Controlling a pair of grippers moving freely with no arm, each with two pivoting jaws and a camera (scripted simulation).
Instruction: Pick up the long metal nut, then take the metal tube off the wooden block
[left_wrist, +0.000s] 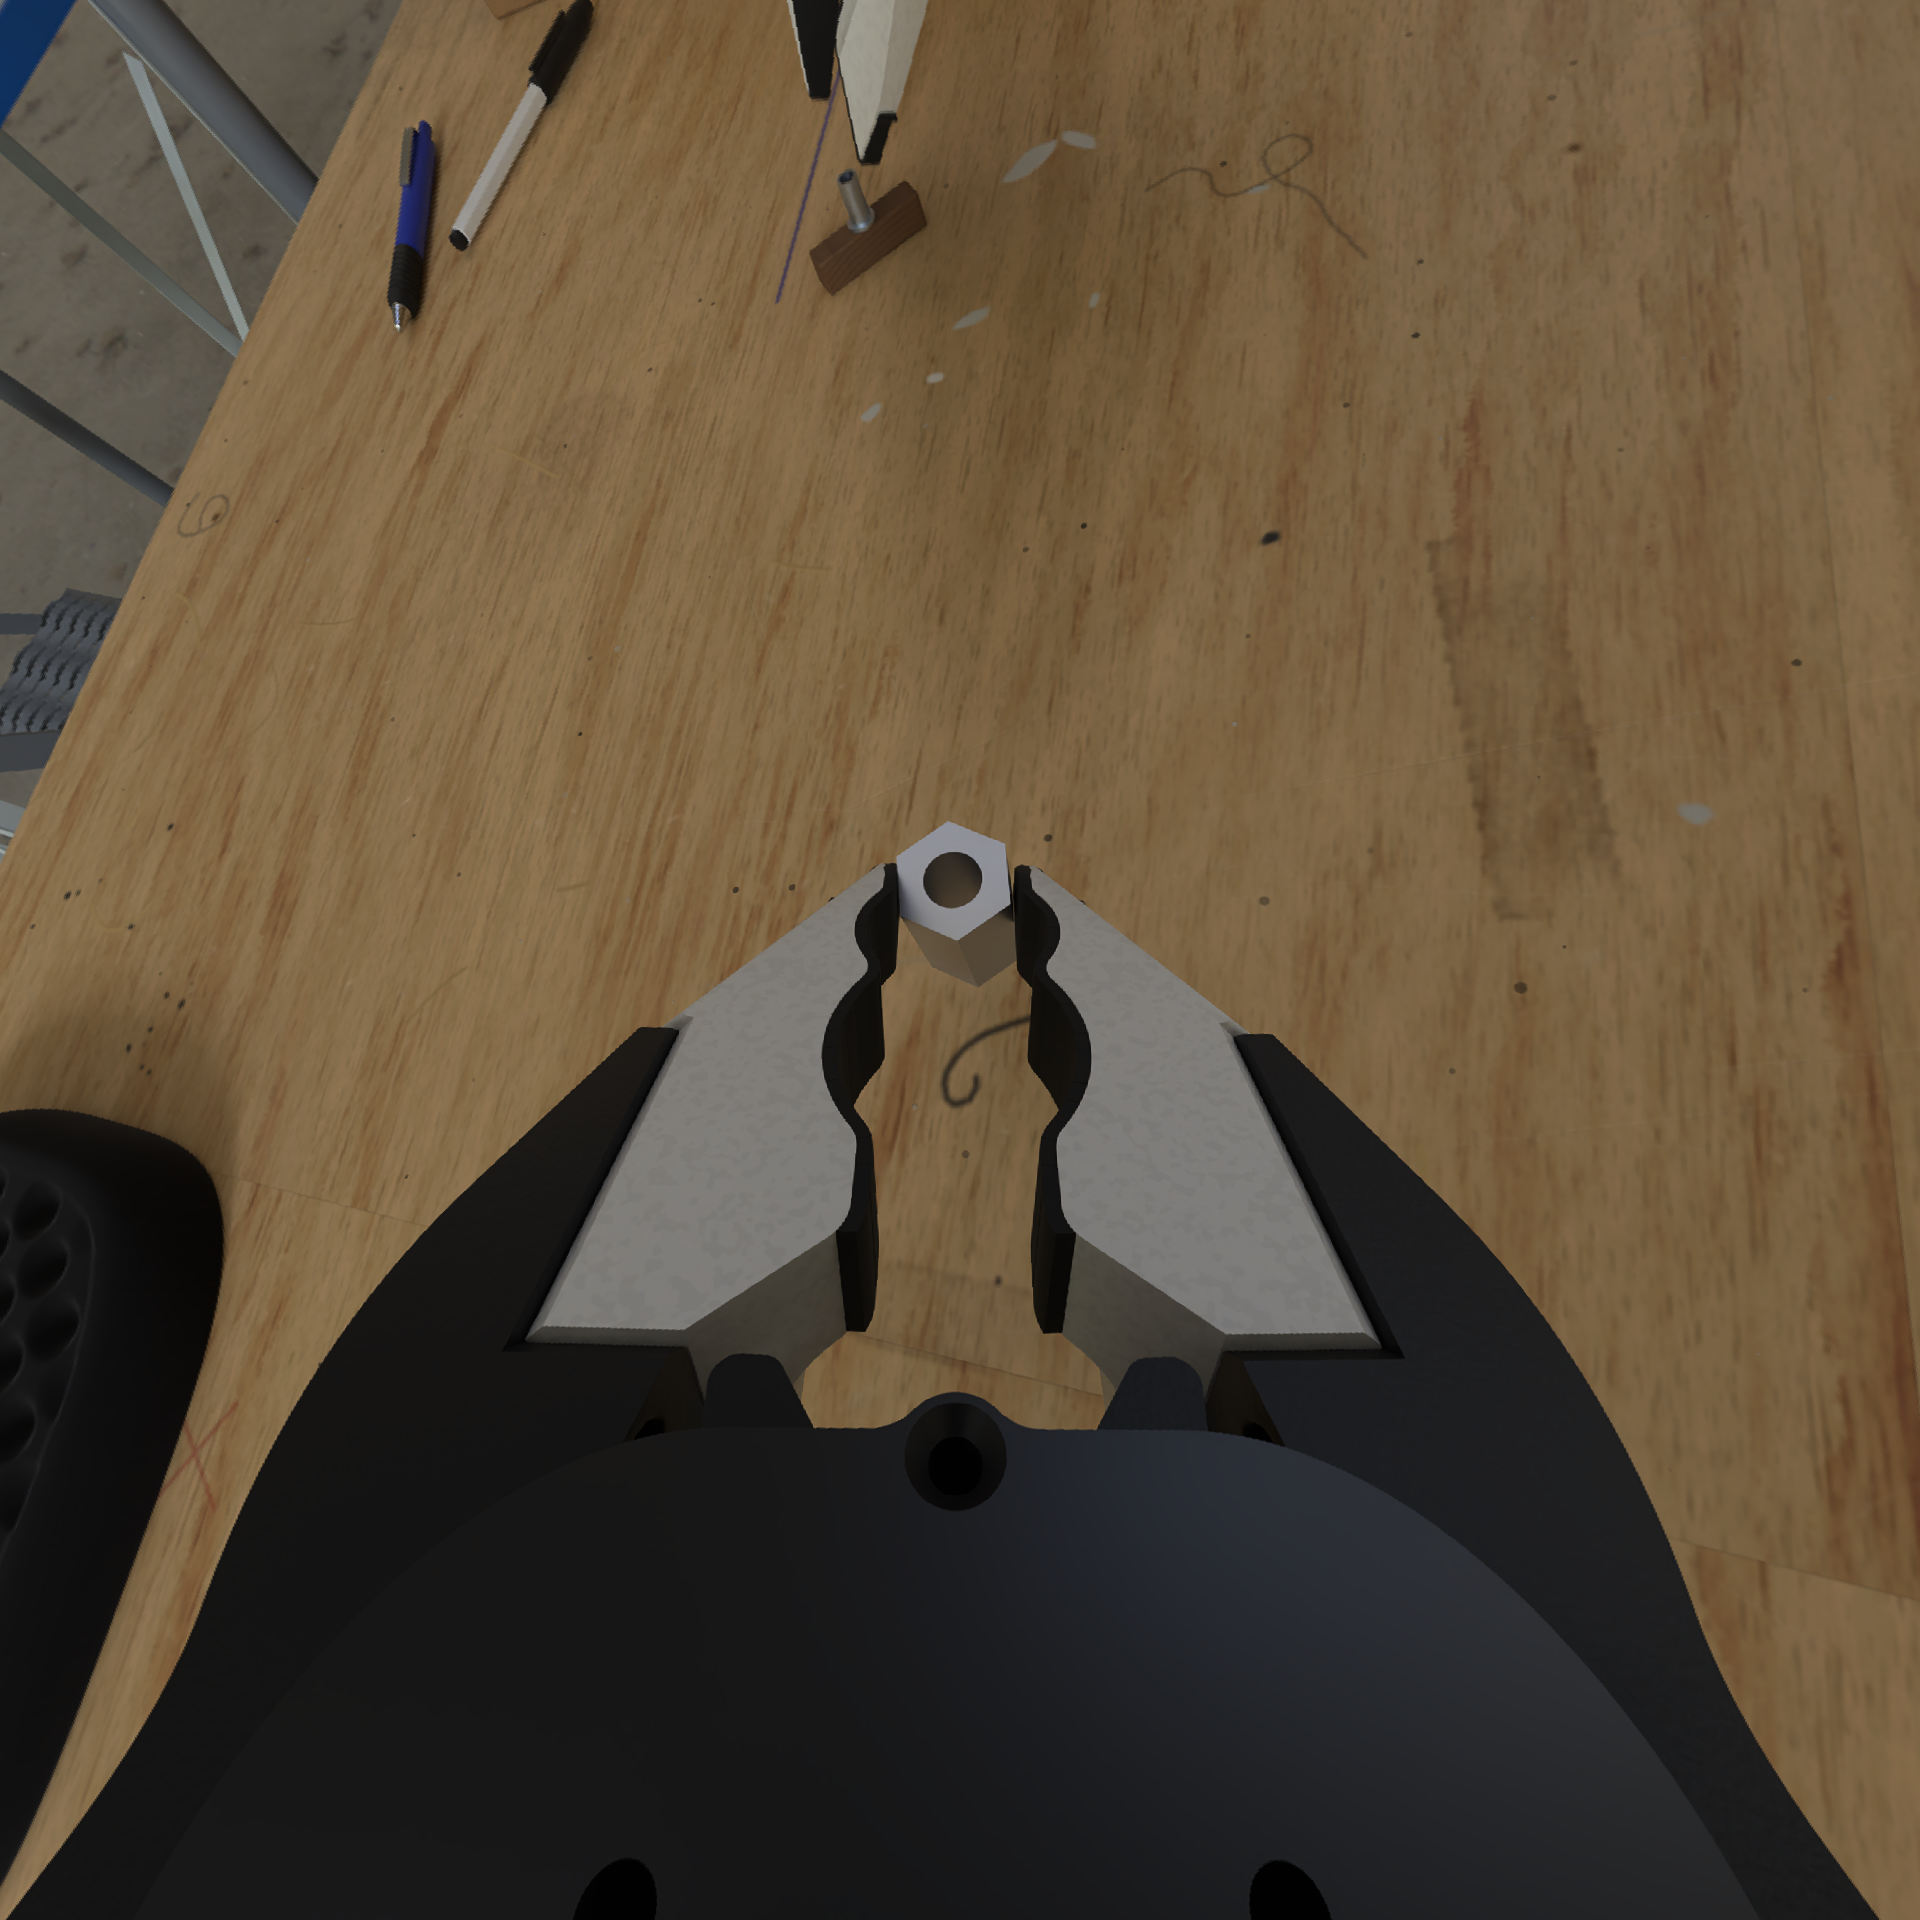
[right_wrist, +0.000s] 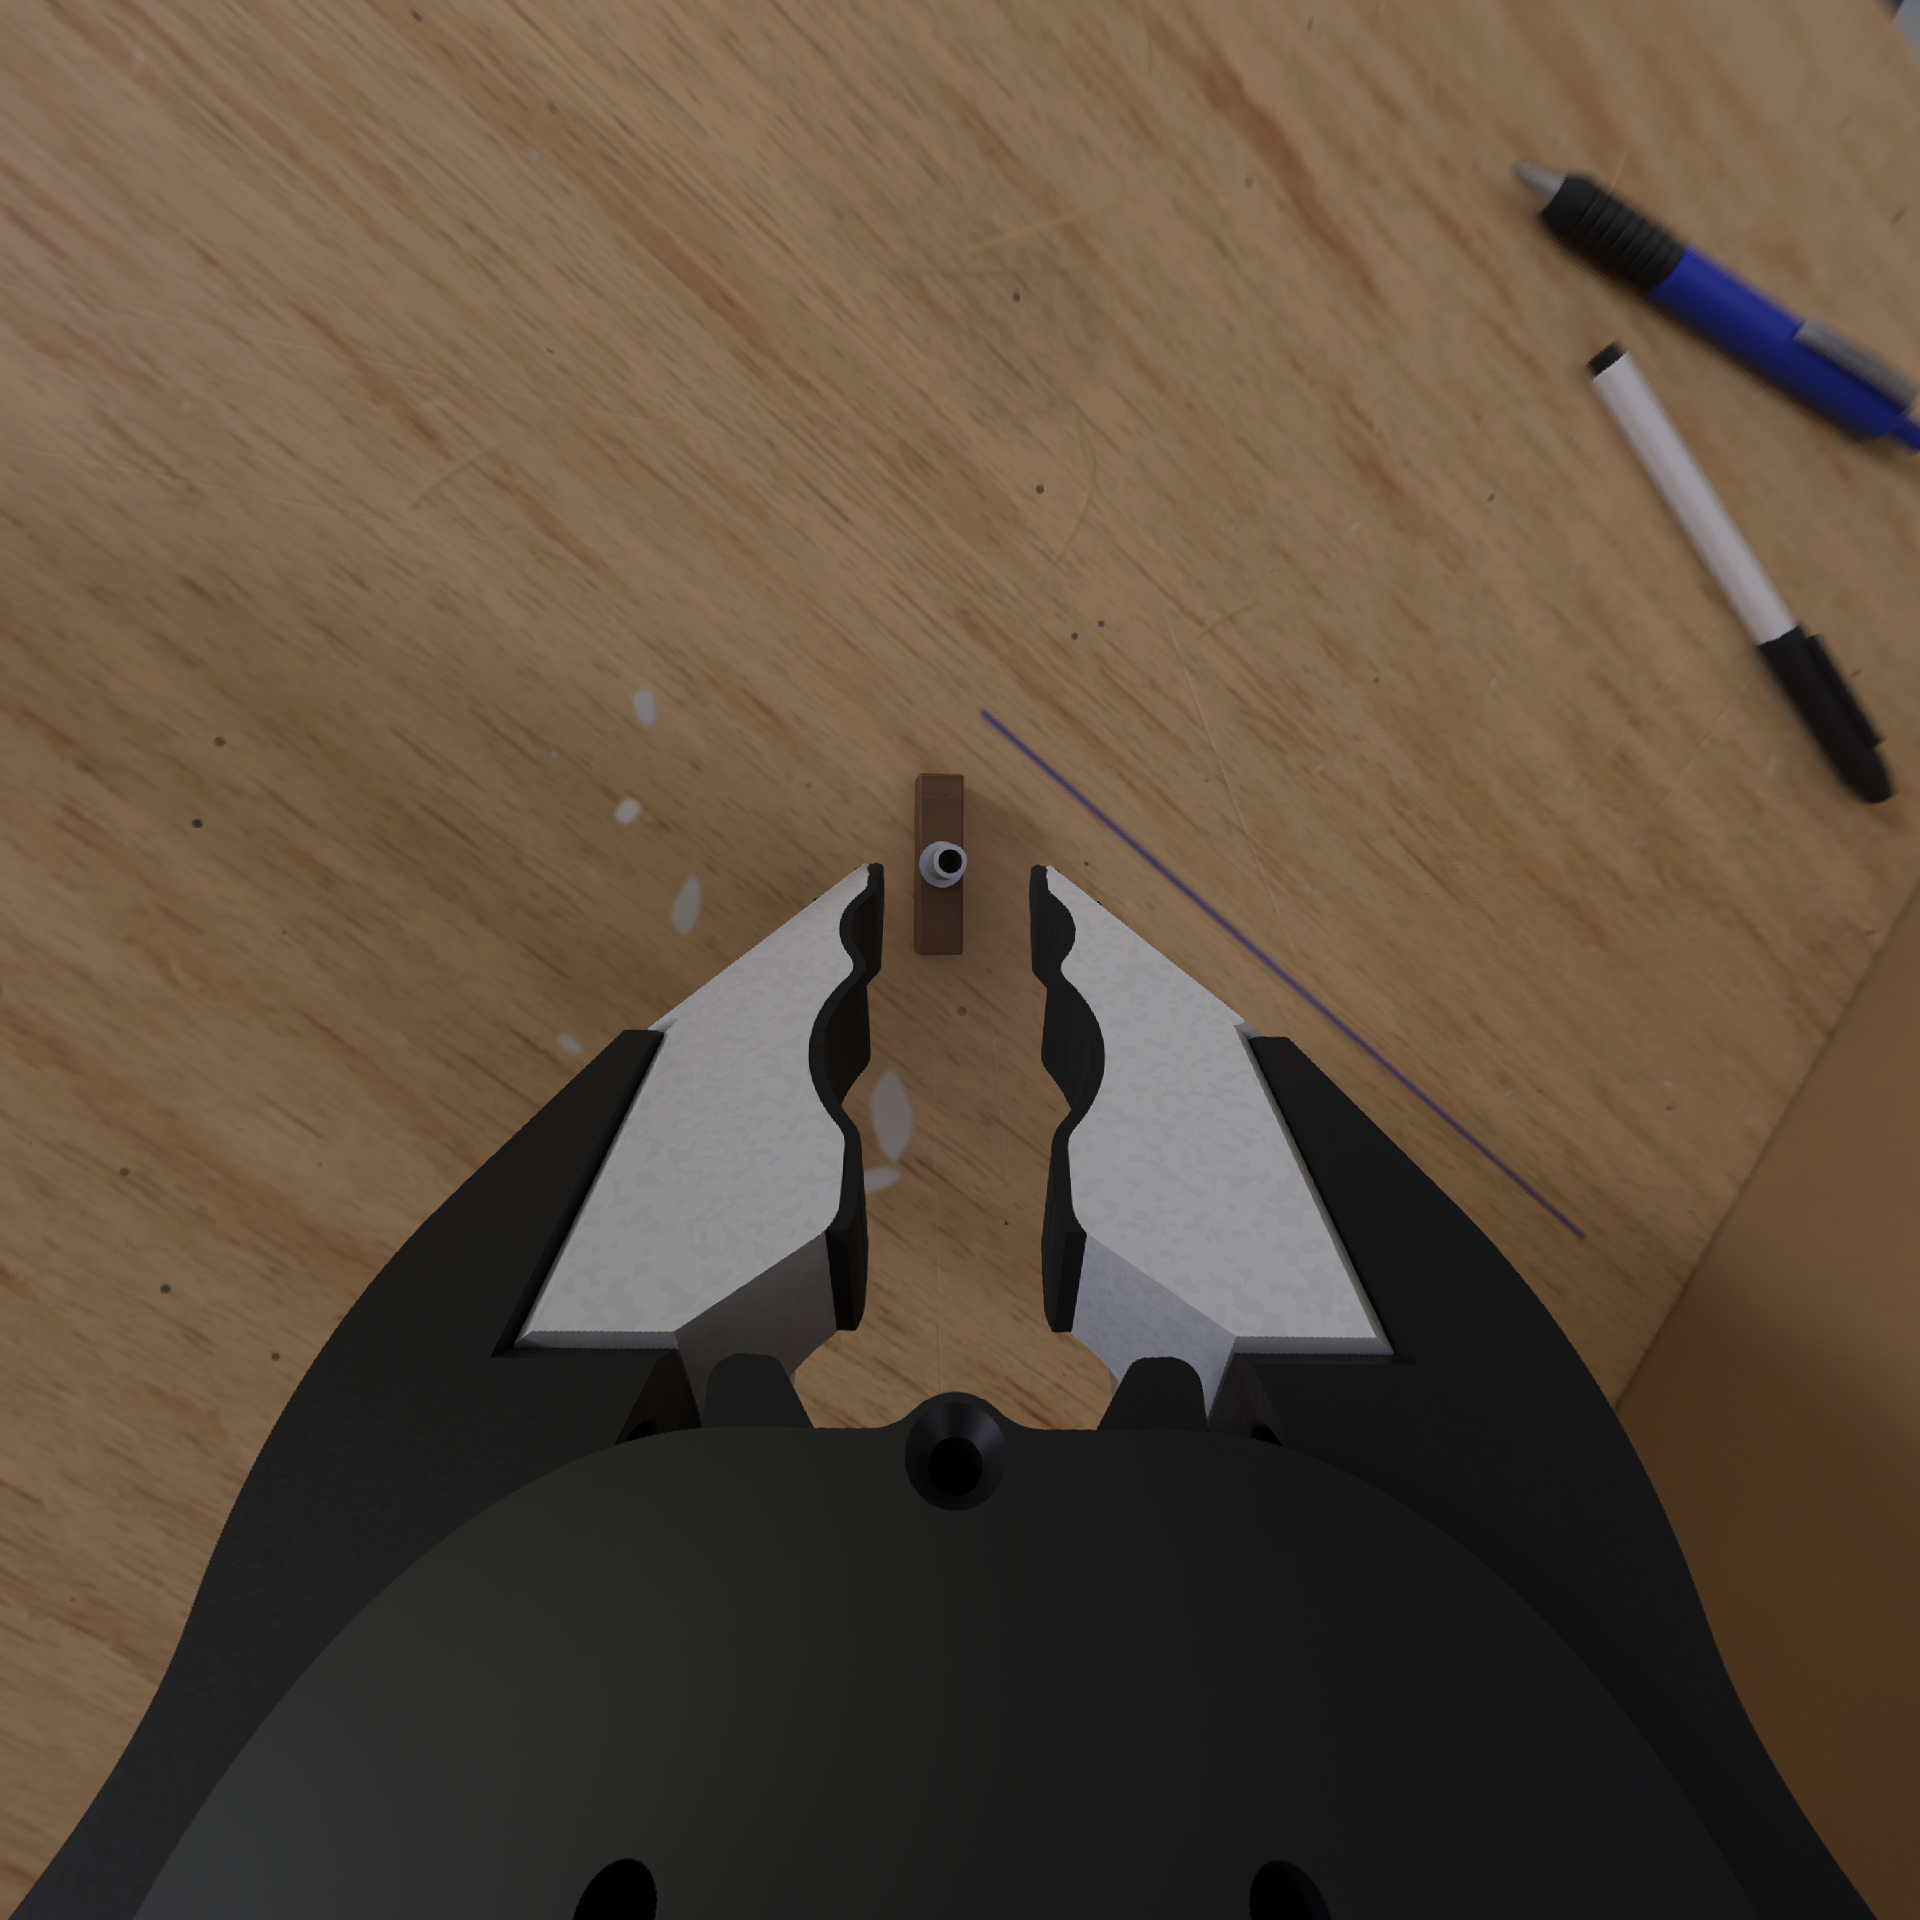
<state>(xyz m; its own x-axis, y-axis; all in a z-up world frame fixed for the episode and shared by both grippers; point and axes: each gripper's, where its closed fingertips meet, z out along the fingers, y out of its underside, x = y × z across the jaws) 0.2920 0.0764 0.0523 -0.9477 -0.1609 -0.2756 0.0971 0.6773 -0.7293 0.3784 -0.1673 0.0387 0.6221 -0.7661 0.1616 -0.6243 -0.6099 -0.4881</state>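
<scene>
My left gripper (left_wrist: 954, 883) is shut on the long metal nut (left_wrist: 961, 948), a silver hexagonal piece gripped upright between the fingertips with its bore facing the camera. The dark wooden block (left_wrist: 871, 247) lies far ahead with the short metal tube (left_wrist: 854, 203) standing in it. In the right wrist view, my right gripper (right_wrist: 956, 878) is open and looks straight down on the block (right_wrist: 938, 920) and the tube (right_wrist: 943, 862), which show between its fingertips and lower down. The right gripper's fingers (left_wrist: 873, 62) show above the block in the left wrist view.
A blue pen (left_wrist: 411, 223) and a white marker with a black cap (left_wrist: 514, 130) lie near the wooden table's left edge (left_wrist: 239, 353); both show in the right wrist view, pen (right_wrist: 1725, 307) and marker (right_wrist: 1735, 571). A black perforated object (left_wrist: 73, 1309) sits at lower left.
</scene>
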